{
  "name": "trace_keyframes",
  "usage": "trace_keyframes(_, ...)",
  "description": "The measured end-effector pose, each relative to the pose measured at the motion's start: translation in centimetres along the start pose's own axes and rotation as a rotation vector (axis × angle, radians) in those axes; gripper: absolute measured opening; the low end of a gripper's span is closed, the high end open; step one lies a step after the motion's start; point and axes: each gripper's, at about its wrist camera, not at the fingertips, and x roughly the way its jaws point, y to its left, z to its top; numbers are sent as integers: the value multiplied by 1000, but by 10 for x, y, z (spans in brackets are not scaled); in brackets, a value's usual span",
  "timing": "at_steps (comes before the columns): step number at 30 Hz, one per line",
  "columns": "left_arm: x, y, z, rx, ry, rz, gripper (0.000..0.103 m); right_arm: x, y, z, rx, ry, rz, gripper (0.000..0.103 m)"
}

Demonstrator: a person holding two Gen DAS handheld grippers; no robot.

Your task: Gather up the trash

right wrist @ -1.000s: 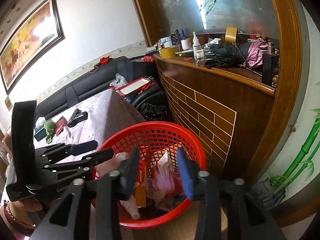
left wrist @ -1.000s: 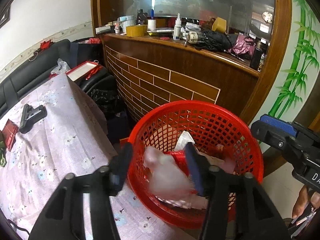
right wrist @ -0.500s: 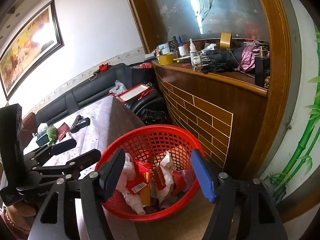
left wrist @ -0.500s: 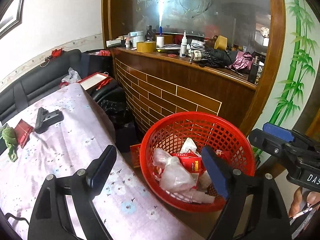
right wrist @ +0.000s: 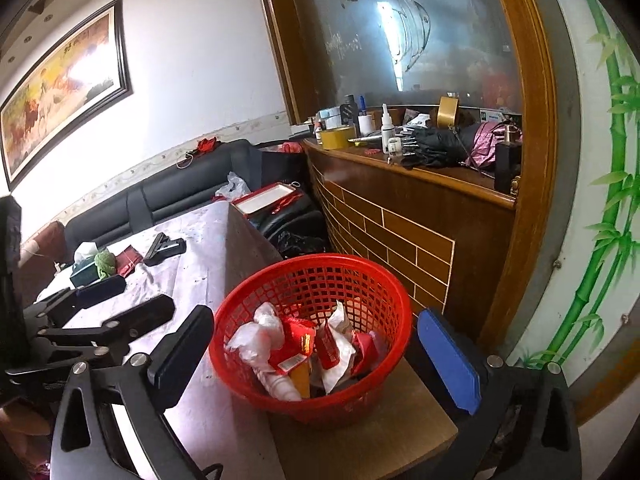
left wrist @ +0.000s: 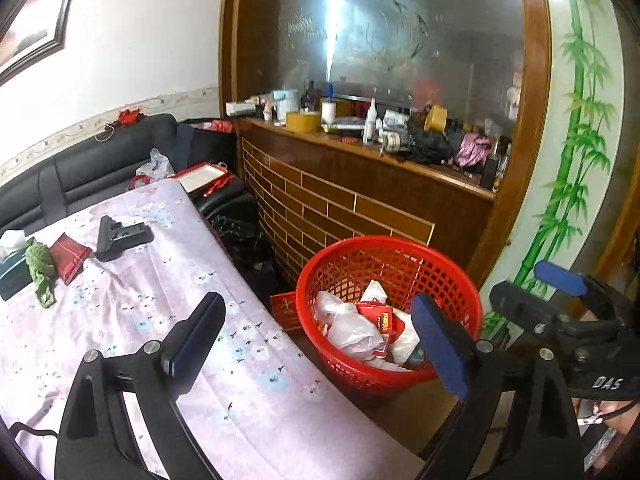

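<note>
A red mesh basket (left wrist: 400,256) stands on a low wooden stool beside the table; it also shows in the right wrist view (right wrist: 320,272). It holds crumpled white plastic (left wrist: 352,328), red wrappers (right wrist: 300,340) and paper. My left gripper (left wrist: 320,340) is open and empty, above the table edge next to the basket. My right gripper (right wrist: 316,356) is open and empty, above the basket's near side. The right gripper shows at the right in the left wrist view (left wrist: 560,300).
A table with a lilac flowered cloth (left wrist: 120,300) carries a black tool (left wrist: 120,236), a red pouch (left wrist: 70,256), a green cloth (left wrist: 40,268) and a tissue box (right wrist: 82,272). A black sofa (left wrist: 80,168) and a cluttered wooden counter (left wrist: 380,148) stand behind.
Both grippers opened and let white plastic and a red wrapper fall into the basket, then drew back and up from it. The jaws stand wider than before.
</note>
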Motion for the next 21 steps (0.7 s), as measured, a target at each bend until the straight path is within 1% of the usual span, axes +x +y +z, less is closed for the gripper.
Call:
trace_keyframes(2, -9, 2, -4, -14, -8, -3, 94, -5, 3, -3, -1, -2, -13, 103)
trace_keyframes(5, -22, 4, -10, -18, -28, 9, 98, -15, 9, -9, 4, -11, -56, 103)
trace_keyframes(8, -37, 4, -17, 6, -53, 35, 98, -29, 13, -16, 9, -33, -76, 103)
trace_keyframes(13, -55, 5, -24, 15, -66, 42, 98, -56, 24, -29, 1, -65, -121, 103)
trace_keyframes(21, -83, 3, -40, 15, -89, 58, 98, -98, 33, -44, 9, -100, -165, 103)
